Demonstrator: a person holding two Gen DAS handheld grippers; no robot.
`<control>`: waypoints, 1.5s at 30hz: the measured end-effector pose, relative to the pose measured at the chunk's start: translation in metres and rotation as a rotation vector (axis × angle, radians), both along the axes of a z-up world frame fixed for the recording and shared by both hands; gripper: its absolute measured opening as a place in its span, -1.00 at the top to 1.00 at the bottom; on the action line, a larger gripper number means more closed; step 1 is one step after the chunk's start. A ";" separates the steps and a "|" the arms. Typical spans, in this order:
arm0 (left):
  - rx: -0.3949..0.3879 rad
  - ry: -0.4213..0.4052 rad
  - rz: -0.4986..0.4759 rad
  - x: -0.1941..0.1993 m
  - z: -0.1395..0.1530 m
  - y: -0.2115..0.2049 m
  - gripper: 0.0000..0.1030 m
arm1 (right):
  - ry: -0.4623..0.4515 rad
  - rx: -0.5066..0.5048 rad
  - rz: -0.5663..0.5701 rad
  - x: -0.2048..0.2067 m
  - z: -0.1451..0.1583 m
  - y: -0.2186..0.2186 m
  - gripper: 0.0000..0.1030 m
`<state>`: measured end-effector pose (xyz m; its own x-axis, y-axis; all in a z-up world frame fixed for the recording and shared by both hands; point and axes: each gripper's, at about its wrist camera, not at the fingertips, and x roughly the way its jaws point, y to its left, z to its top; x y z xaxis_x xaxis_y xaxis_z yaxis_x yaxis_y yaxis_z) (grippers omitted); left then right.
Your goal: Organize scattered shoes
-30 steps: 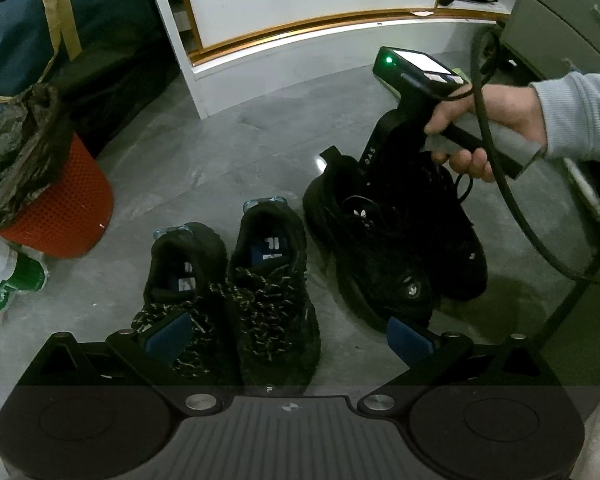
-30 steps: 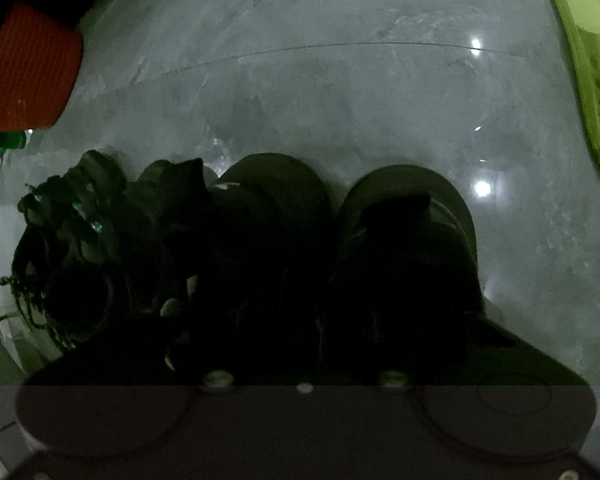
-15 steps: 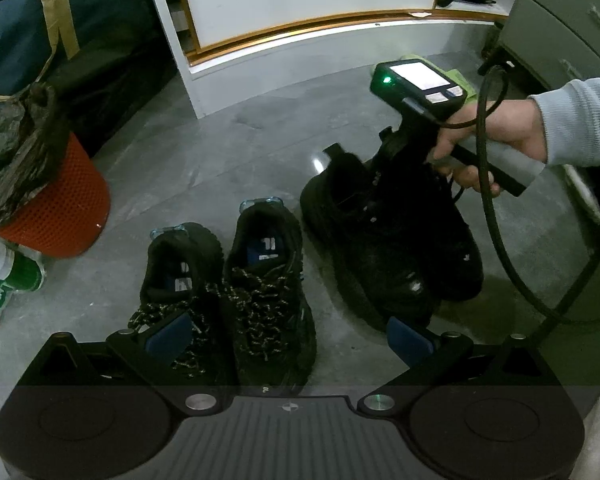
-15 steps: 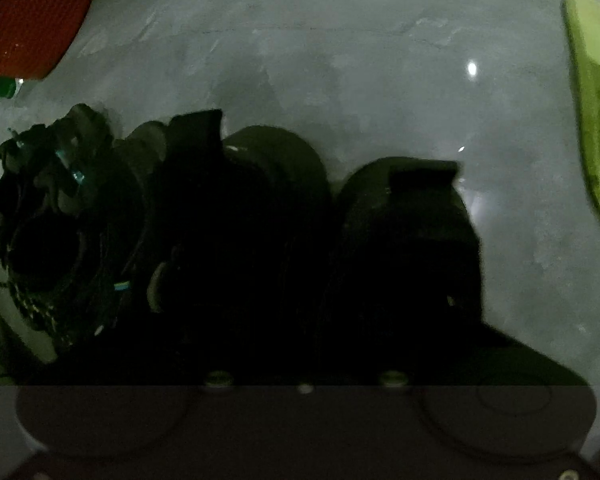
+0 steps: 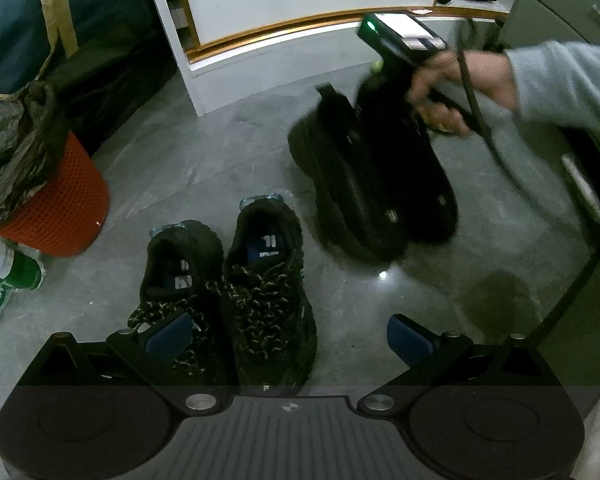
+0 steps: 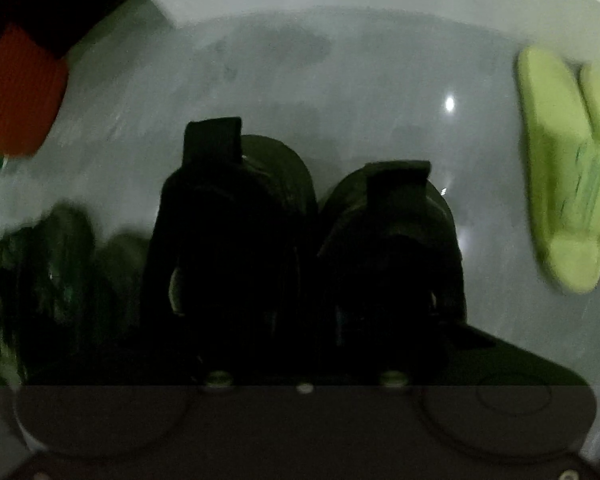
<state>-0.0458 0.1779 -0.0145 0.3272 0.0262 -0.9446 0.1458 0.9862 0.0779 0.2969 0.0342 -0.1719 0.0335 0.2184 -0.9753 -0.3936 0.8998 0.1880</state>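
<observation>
A pair of black speckled-lace sneakers (image 5: 240, 292) stands side by side on the grey floor just ahead of my left gripper (image 5: 288, 338), which is open and empty above their toes. My right gripper (image 6: 304, 320) holds a pair of plain black sneakers (image 5: 376, 176) lifted off the floor, toes hanging down. In the right wrist view these black sneakers (image 6: 300, 248) fill the centre and hide the fingers in darkness. The laced pair (image 6: 44, 276) shows blurred at the left there.
An orange mesh bin (image 5: 56, 208) with a dark bag stands at the left, green-white bottles (image 5: 4, 280) beside it. A white cabinet base (image 5: 284, 48) is ahead, grey drawers (image 5: 572, 12) at the right. Green slippers (image 6: 572, 176) lie to the right.
My right gripper has lifted the plain black sneakers and carried them away from the laced pair, toward the cabinet. The left gripper has pulled back slightly.
</observation>
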 end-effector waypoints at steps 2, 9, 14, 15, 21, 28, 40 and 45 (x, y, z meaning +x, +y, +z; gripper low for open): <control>0.001 0.006 0.005 0.001 -0.002 0.001 -0.99 | -0.024 -0.001 -0.007 0.014 0.001 0.005 0.55; -0.001 0.006 0.006 0.000 -0.001 0.001 -0.99 | -0.090 -0.028 -0.045 0.079 0.004 0.010 0.56; 0.002 0.009 0.009 0.000 -0.002 0.001 -0.99 | -0.130 -0.049 -0.044 0.108 0.004 0.001 0.56; 0.003 0.010 0.011 0.000 -0.003 0.001 -0.99 | -0.136 -0.050 -0.046 0.113 0.003 -0.002 0.56; -0.001 0.012 0.011 0.001 -0.003 0.002 -0.99 | -0.182 -0.028 -0.004 0.128 0.003 -0.018 0.11; -0.010 0.010 0.009 0.000 -0.001 0.001 -0.99 | -0.396 0.009 0.115 0.083 0.081 -0.018 -0.26; -0.019 0.011 -0.007 -0.002 0.000 -0.003 -0.99 | -0.082 0.169 0.343 -0.041 -0.012 0.032 0.90; -0.016 0.012 -0.003 -0.002 0.000 -0.003 -0.99 | -0.081 0.113 0.359 -0.044 -0.029 0.047 0.89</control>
<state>-0.0473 0.1751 -0.0149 0.3155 0.0096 -0.9489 0.1500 0.9869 0.0599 0.2532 0.0816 -0.2008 0.0110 0.3366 -0.9416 -0.6976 0.6773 0.2339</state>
